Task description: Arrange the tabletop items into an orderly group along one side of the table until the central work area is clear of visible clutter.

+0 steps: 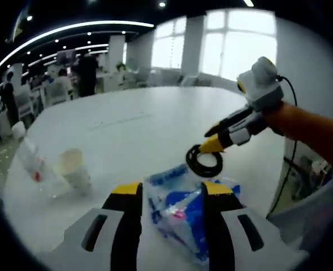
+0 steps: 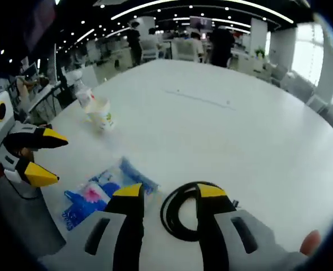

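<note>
A blue and white plastic packet (image 1: 177,217) lies on the white table (image 1: 132,124), just ahead of my left gripper (image 1: 172,189), whose jaws stand wide apart on either side of it. In the right gripper view the left gripper (image 2: 48,156) is open beside that packet (image 2: 95,195). A black cable coil (image 2: 180,212) lies between the jaws of my right gripper (image 2: 171,191); its right side is hidden behind the right finger. In the left gripper view the right gripper (image 1: 211,140) has its tips at the coil (image 1: 204,162).
A paper cup (image 1: 74,169) stands left of the packet, with a clear plastic bottle (image 1: 33,161) lying beside it near the table's edge. The same cup (image 2: 101,116) and bottle (image 2: 82,95) sit at the far left. People and chairs fill the room behind.
</note>
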